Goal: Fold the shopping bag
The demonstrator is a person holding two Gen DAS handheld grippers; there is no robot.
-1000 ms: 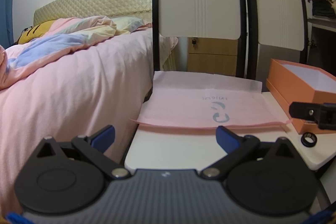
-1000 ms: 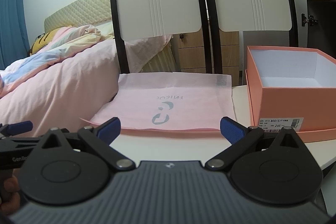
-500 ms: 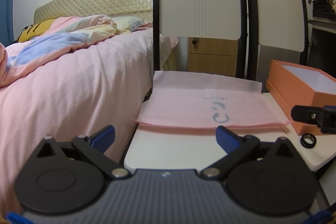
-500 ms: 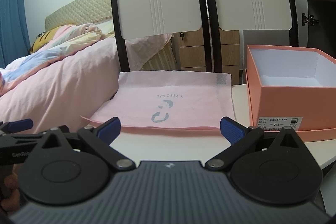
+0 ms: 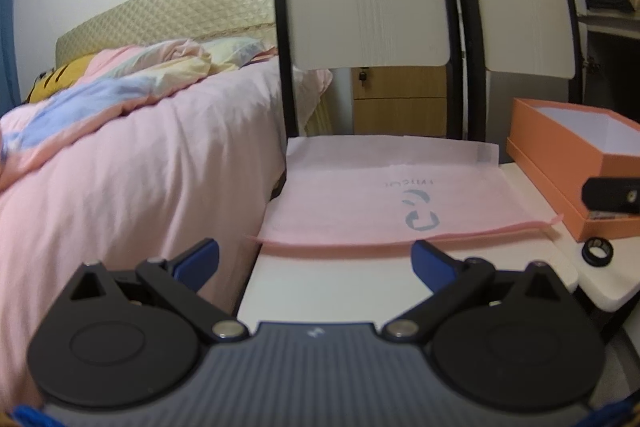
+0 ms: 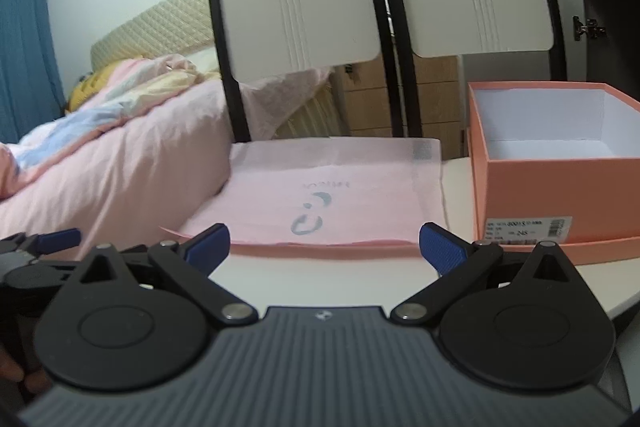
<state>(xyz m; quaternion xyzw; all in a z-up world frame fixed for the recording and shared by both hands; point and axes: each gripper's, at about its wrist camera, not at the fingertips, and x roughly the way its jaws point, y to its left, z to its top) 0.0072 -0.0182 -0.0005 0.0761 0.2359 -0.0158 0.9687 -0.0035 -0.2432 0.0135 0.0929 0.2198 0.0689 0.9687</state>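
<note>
At frame centre, flat thin pink non-woven shopping bag [image 5: 384,203] on white tabletop [image 5: 332,279]: light, limp; pinch near-edge corners. Left tongs [image 5: 316,259] and right tongs [image 6: 324,243] wide open, empty.

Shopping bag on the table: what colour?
Pale pink shopping bag with a grey-blue logo; clearest in the right wrist view.

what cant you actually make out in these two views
- Printed word on the pink shopping bag: both views, blurred and too small to read.
- Box label text: right wrist view, mostly too small.
- Floor of the box: left wrist view, hidden by its own wall.
- Right gripper: left wrist view, cut off by the frame edge.
- Small black ring: left wrist view, too small to identify.
</note>
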